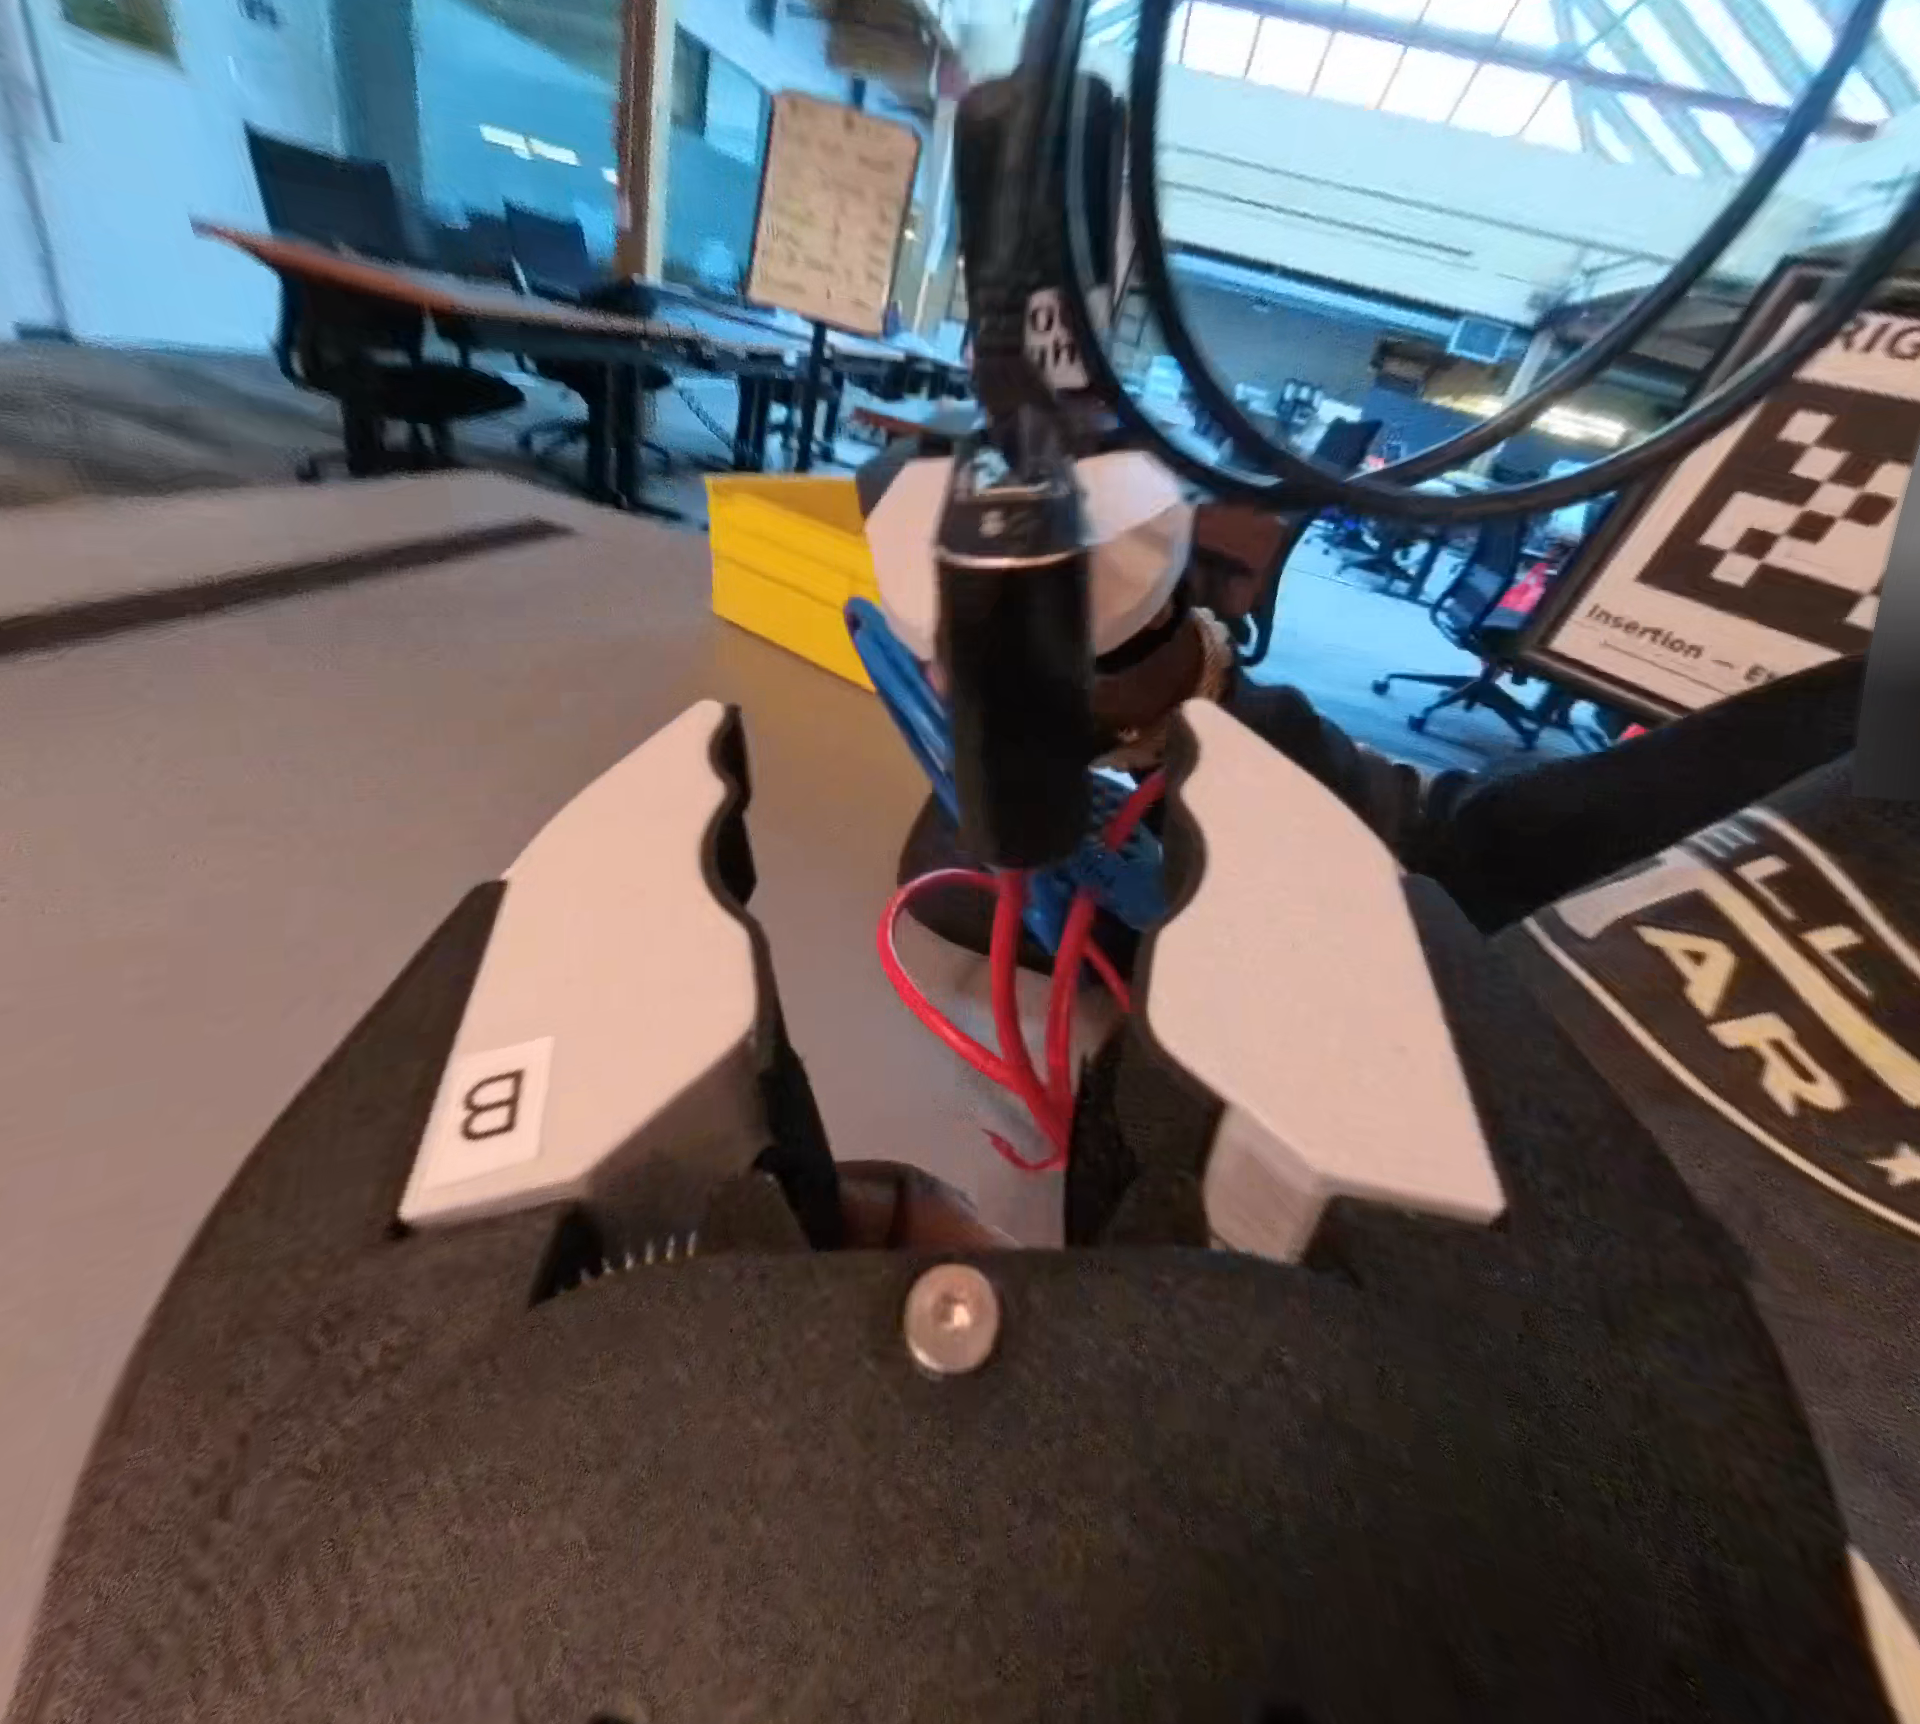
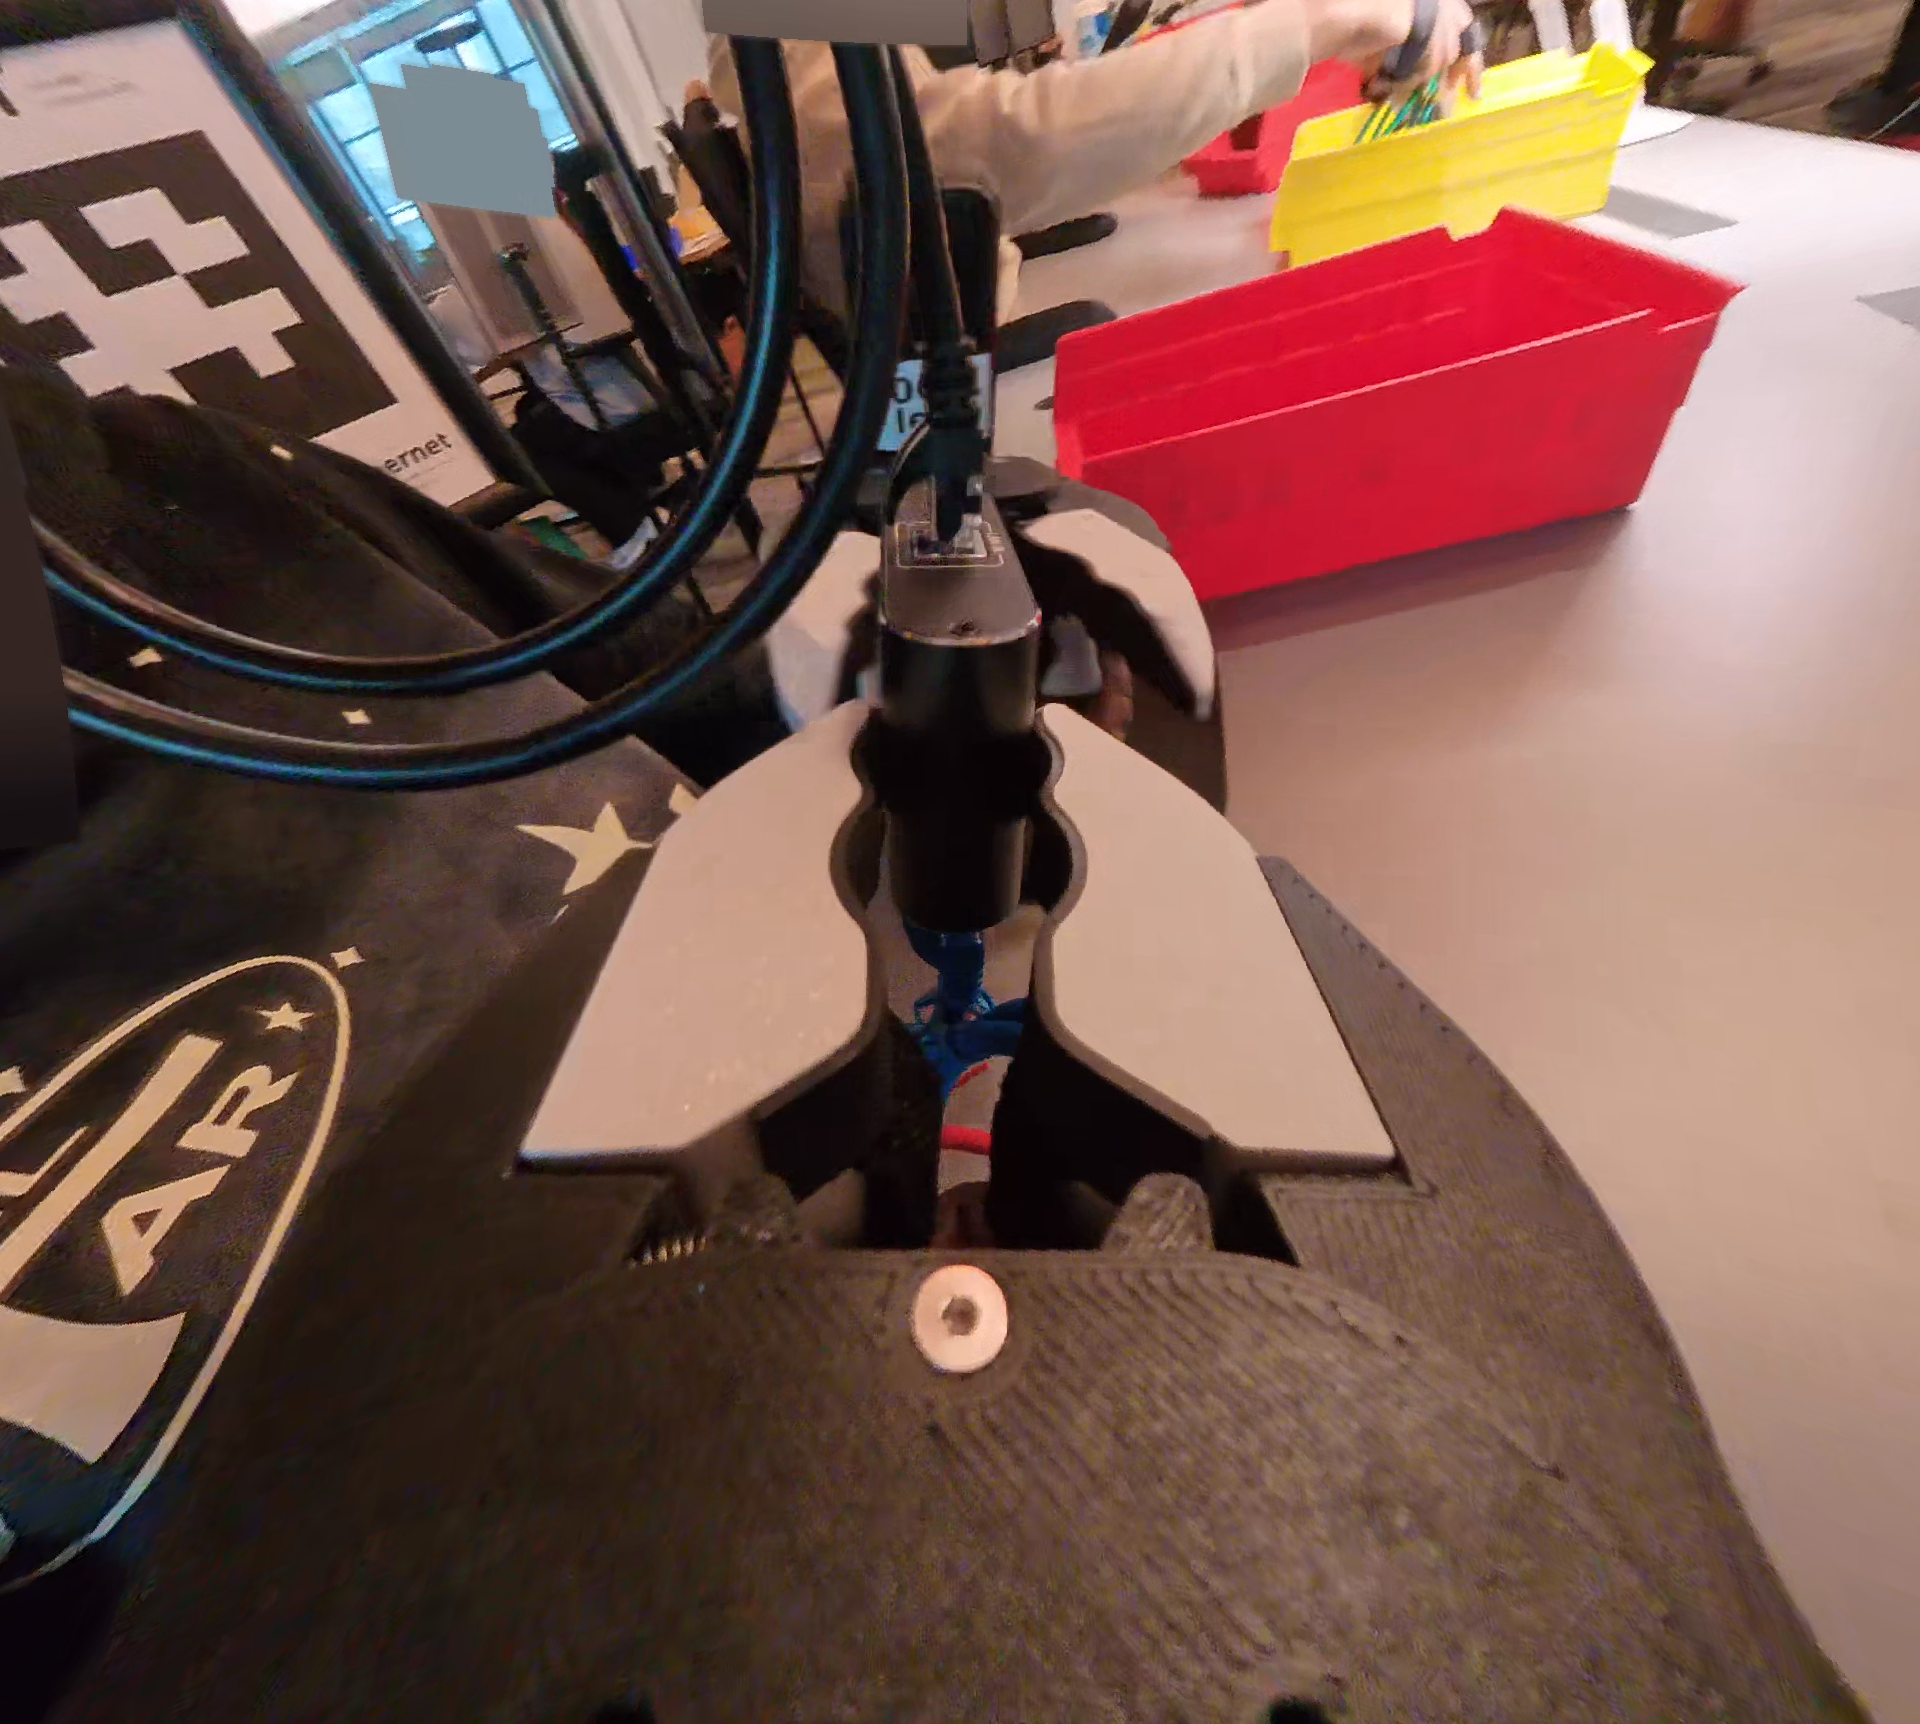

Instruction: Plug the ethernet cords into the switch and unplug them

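Across the left wrist view, the left tongs (image 1: 961,827) stand apart, both grey fingers clear of any object. Between and beyond them, at frame centre, the black switch (image 1: 1013,687) stands upright, blurred, above the grey bench (image 1: 312,791). A black ethernet cord (image 1: 1049,116) runs up from its top and loops through the upper right of the frame. Red wires (image 1: 997,999) and a blue part (image 1: 914,718) sit below and beside the switch; their contact with it cannot be determined. A yellow bin (image 1: 779,573) rests on the bench just left of centre. A checkered marker board (image 1: 1766,511) stands at the right edge.

Across the right wrist view, the right tongs (image 2: 958,801) are clamped on the switch (image 2: 956,708) at frame centre. The ethernet cord (image 2: 951,427) is seated in the port on top and loops to the left. A red bin (image 2: 1382,396) occupies the upper right on the bench (image 2: 1558,843), with a yellow bin (image 2: 1455,168) behind it. The marker board (image 2: 177,251) is at upper left.
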